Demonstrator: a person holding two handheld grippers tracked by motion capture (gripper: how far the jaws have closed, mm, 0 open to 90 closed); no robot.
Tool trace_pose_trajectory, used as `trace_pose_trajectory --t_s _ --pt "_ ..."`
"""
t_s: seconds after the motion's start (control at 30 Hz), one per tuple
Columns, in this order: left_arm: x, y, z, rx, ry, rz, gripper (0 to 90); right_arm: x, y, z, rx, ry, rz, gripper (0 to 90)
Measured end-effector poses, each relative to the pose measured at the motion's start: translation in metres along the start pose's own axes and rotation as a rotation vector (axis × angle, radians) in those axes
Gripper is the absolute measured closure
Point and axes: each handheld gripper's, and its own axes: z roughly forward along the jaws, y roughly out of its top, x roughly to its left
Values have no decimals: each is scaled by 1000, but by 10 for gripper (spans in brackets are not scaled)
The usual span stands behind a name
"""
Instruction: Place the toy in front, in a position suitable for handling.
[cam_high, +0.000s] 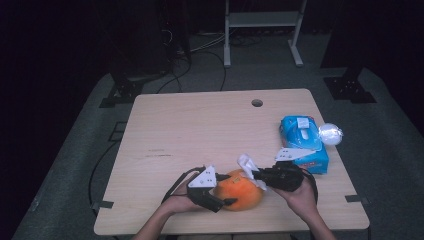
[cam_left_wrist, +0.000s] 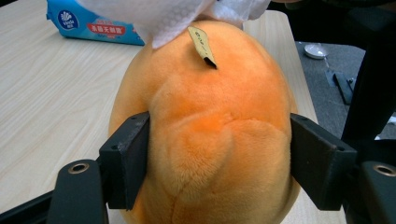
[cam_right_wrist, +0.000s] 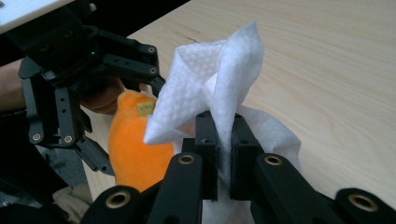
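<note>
An orange plush toy (cam_high: 242, 192) lies near the table's front edge. My left gripper (cam_high: 229, 189) is shut on it, with both pads pressed into its sides (cam_left_wrist: 210, 116). A small yellow tag (cam_left_wrist: 202, 44) sticks out of the plush's top. My right gripper (cam_high: 256, 175) comes in from the right and is shut on a white tissue (cam_high: 247, 164). In the right gripper view the tissue (cam_right_wrist: 210, 79) stands up, pinched between the closed jaws (cam_right_wrist: 224, 140), just over the plush (cam_right_wrist: 135, 144). The tissue (cam_left_wrist: 163, 18) drapes onto the far end of the plush.
A blue pack of tissues (cam_high: 303, 142) lies at the right side of the wooden table (cam_high: 200, 130), with a white round object (cam_high: 330, 133) beside it at the edge. A cable hole (cam_high: 257, 103) is near the back edge.
</note>
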Motion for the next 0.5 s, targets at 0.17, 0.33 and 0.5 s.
trace_pose_trajectory --t_s 0.17,0.33,0.5 --pt "0 0 0 -6 2 -3 270 -19 -11 -2 18 -28 65 840" --pt "-1 5 6 -12 12 -8 262 -7 -1 -5 -25 20 43 839" --pt "-7 9 10 -2 25 19 254 19 8 5 -17 48 -52 839"
